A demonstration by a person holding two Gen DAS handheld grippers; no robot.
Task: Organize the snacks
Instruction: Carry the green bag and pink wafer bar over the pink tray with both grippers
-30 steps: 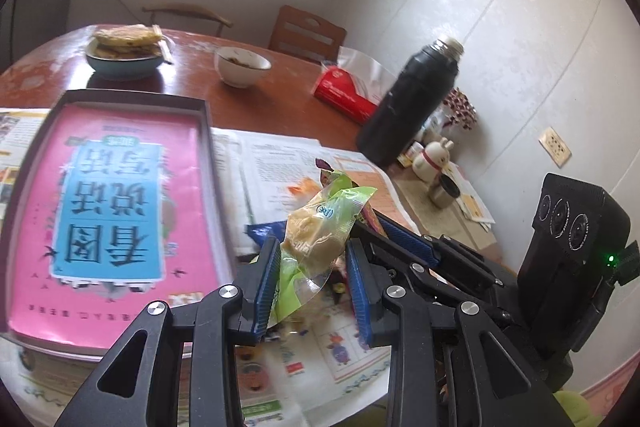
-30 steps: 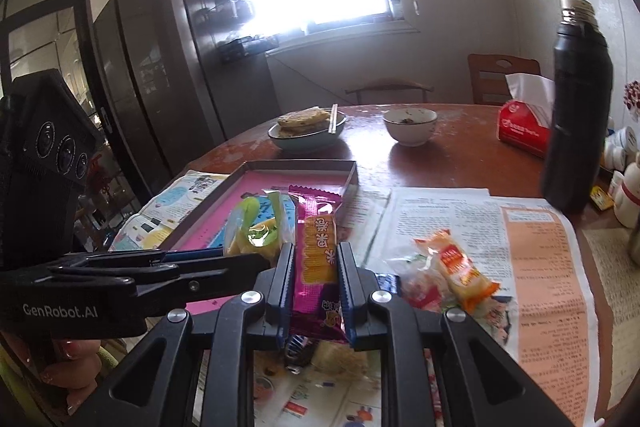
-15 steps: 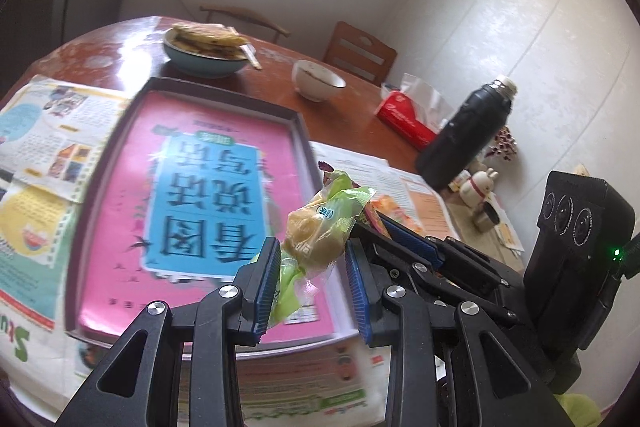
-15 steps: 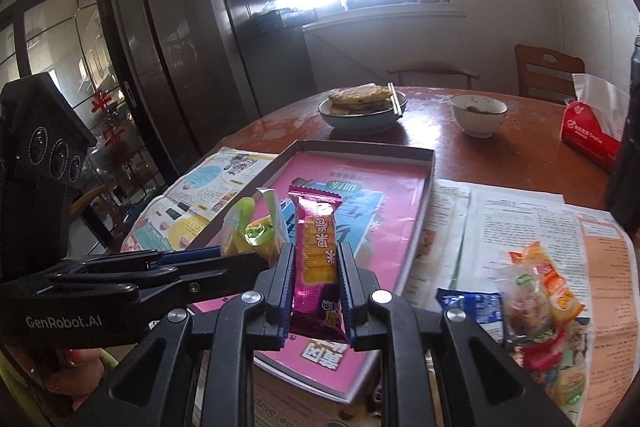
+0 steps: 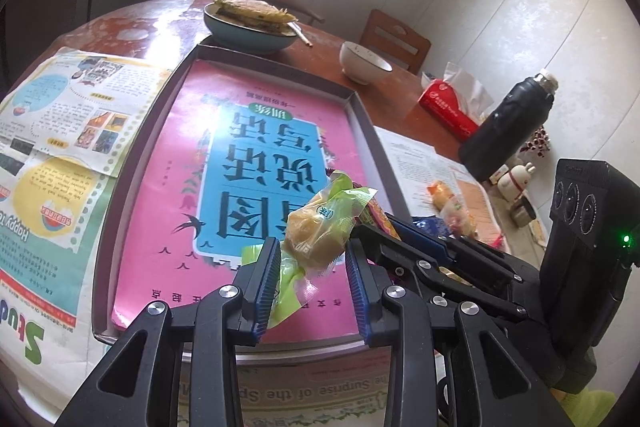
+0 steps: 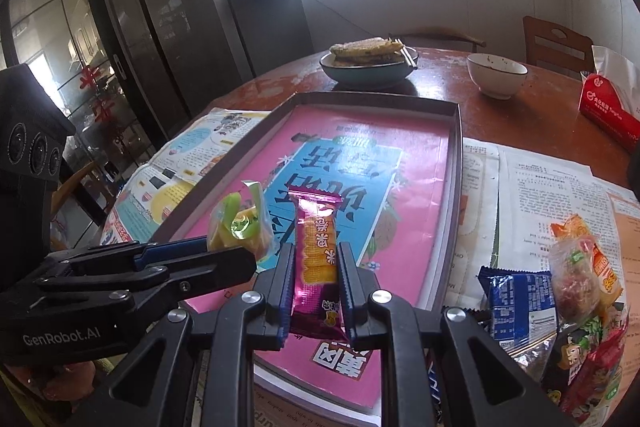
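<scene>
Little of the sorting looks finished: the shallow box (image 6: 452, 219), lined with a glossy pink booklet (image 5: 256, 167), has no snack lying in it yet, as far as either view shows, while a loose heap of snacks (image 6: 568, 291) sits on the newspaper (image 6: 532, 195) to the right of it. Two packets are on their way, though. The left gripper (image 5: 312, 263) is clamped on a green-wrapped cake (image 5: 320, 227), its blue ribbed pads squeezing the crinkly clear-and-green film around a soft, pale yellow lump. The right gripper (image 6: 316, 279) is closed tight on a magenta cracker bar (image 6: 316, 251), a long flat foil packet with a serrated top edge and a window or print of ridged orange crackers (which of the two is hard to say). Both packets hang above the near end of the box, not touching the booklet. What remains, by my reading, is setting these two down in the box and then fetching the rest of the heap: a blue foil pouch, an orange bag, a clear wrapper with something reddish inside. Beyond the box stand a glazed teal bowl (image 6: 368, 71) of flat breads and a smooth white bowl (image 6: 496, 75) on the worn, reddish table (image 6: 500, 115).
</scene>
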